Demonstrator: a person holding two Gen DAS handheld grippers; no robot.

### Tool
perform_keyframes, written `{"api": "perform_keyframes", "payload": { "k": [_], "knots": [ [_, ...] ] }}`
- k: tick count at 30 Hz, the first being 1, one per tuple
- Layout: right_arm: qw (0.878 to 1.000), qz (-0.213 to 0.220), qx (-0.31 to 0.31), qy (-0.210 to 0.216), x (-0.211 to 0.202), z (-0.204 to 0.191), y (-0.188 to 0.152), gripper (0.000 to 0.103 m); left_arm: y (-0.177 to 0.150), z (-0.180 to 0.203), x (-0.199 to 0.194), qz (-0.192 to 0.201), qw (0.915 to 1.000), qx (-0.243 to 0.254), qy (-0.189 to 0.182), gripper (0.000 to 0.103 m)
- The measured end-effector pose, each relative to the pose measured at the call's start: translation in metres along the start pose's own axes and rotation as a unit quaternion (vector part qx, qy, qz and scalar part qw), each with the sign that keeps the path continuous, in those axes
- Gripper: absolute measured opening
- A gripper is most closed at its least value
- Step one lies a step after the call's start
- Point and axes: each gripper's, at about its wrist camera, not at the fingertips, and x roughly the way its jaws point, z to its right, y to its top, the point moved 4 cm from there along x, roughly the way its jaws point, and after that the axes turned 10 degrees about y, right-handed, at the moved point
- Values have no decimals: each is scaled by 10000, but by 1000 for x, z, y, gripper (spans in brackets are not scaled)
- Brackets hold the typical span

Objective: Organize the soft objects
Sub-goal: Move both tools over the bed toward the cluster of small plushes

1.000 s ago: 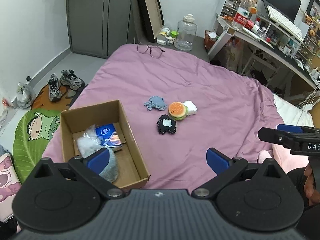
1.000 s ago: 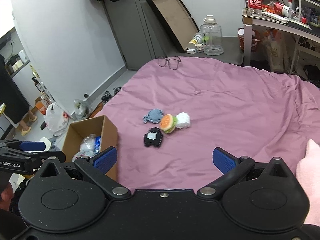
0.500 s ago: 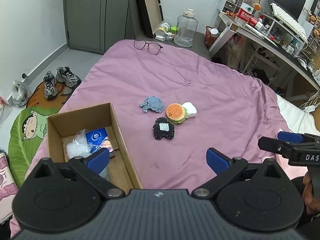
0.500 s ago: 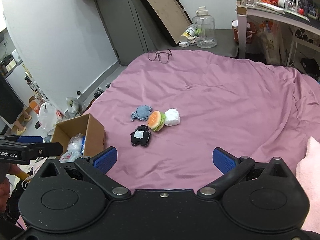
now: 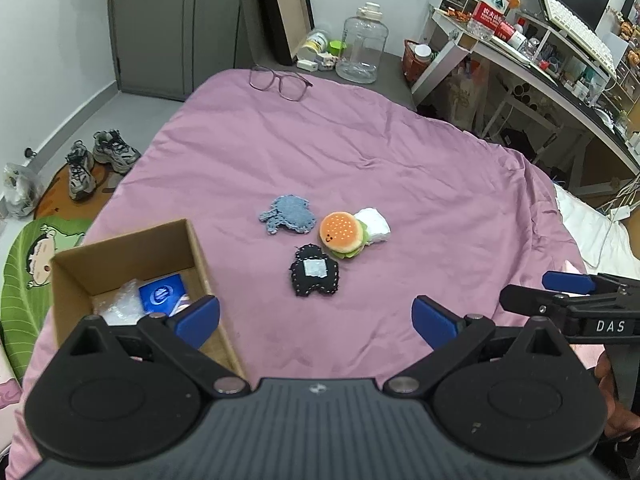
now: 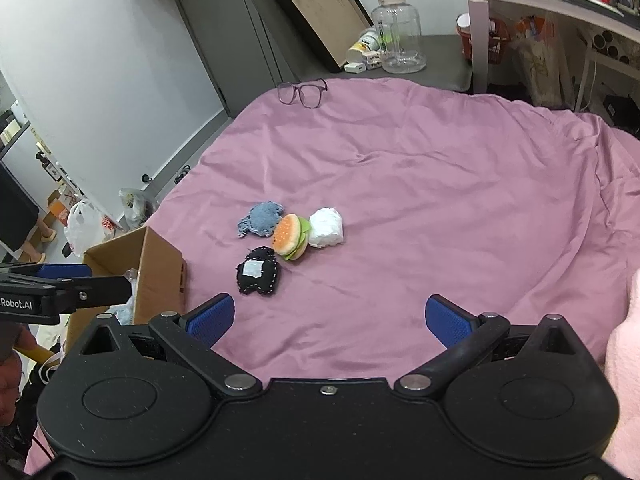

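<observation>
Four soft toys lie in a tight cluster near the middle of the purple bedspread [image 5: 400,168]. The blue-grey knitted toy [image 5: 287,215] is the farthest and leftmost, the burger plush [image 5: 341,234] sits just right of it, and the white soft bundle [image 5: 374,226] touches the burger's right side. The black stitched toy [image 5: 315,276] with its pale patch lies nearest, just in front of the burger.

The left gripper [image 5: 316,316] hangs above the near edge of the bed with its jaws wide apart and nothing between them. The black stitched toy lies just beyond the gap, slightly left of its centre line, and the other three lie farther out. The left blue pad overlaps the near right corner of the cardboard box [image 5: 120,248], which stands on the bed to the left of the toys and holds a blue packet [image 5: 164,292] and crumpled clear plastic [image 5: 120,304].

The right gripper [image 6: 330,318] also has its jaws spread and empty. In its view the cluster lies beyond the left half of the gap, with the black toy [image 6: 258,272] closest to the left pad and clear of it. A pair of glasses [image 6: 303,92] rests at the far edge of the bed.
</observation>
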Motion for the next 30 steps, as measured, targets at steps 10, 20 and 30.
{"api": "perform_keyframes", "payload": {
  "k": [10, 20, 30],
  "knots": [
    [9998, -44, 182, -5, 23, 20, 12, 103, 15, 7, 31, -162, 9997, 18, -187, 101],
    [9986, -119, 463, 211, 56, 39, 23, 92, 26, 23, 78, -489, 9983, 87, -305, 98],
    [9963, -280, 650, 495, 99, 48, 42, 78, 28, 32, 136, -1010, 9947, 49, -208, 82]
  ]
}}
